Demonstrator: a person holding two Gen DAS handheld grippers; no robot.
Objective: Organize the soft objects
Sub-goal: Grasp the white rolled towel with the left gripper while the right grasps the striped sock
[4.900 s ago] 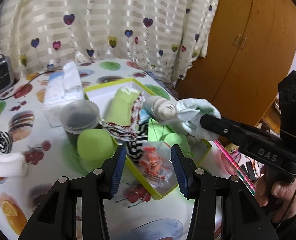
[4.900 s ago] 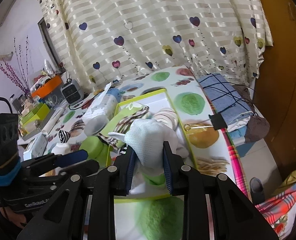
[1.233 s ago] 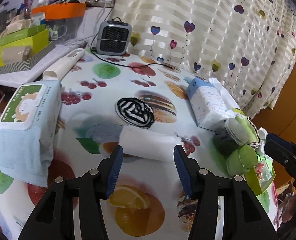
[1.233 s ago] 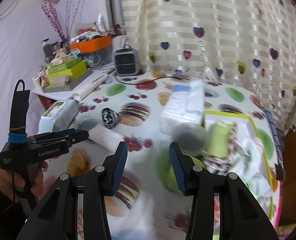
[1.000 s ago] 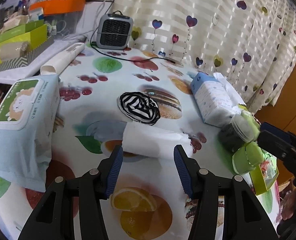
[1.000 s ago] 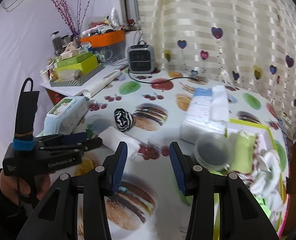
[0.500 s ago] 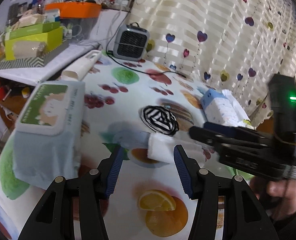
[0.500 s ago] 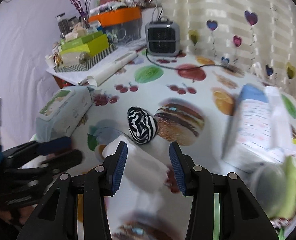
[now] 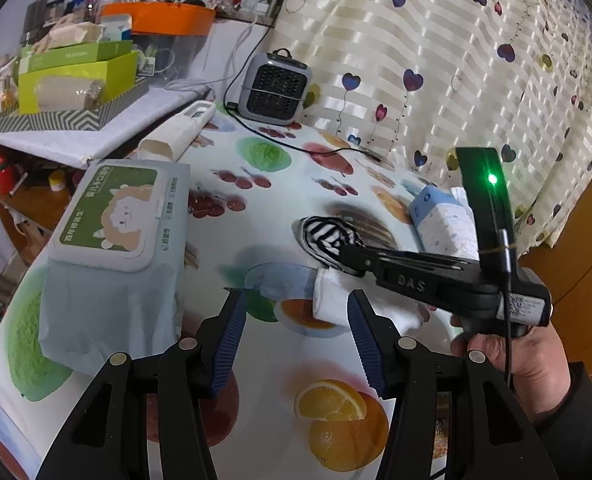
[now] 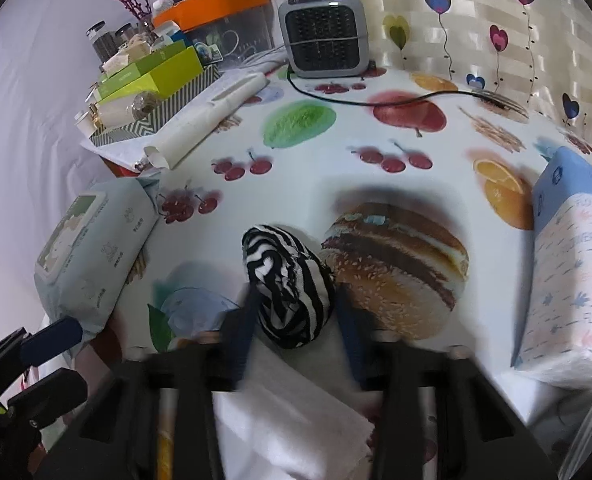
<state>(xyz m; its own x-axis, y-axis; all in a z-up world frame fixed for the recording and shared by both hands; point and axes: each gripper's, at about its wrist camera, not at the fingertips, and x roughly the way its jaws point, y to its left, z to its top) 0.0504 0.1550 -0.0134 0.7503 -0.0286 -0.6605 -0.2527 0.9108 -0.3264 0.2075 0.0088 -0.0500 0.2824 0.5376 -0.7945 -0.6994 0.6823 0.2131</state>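
A black-and-white striped sock ball (image 10: 288,280) lies on the fruit-print tablecloth (image 10: 376,168). My right gripper (image 10: 296,308) is down over it, blurred, and its jaws are closing with the ball between the pads. In the left wrist view the right gripper (image 9: 348,250) reaches in from the right, held by a hand (image 9: 512,352), its tips at the striped ball (image 9: 324,236). A white rolled cloth (image 9: 336,304) lies just below the ball, partly under that gripper. My left gripper (image 9: 295,300) hovers open over the table, just left of the roll, holding nothing.
A wet-wipes pack (image 9: 112,240) lies at the table's left edge. A blue tissue pack (image 10: 568,280) sits on the right. A grey heater (image 10: 324,40) with its black cable stands at the back, beside a white tube (image 10: 204,124) and a cluttered shelf.
My right gripper has dropped toward the table and onto the striped ball, and its jaws have narrowed around it. The left gripper stays open and has barely shifted.
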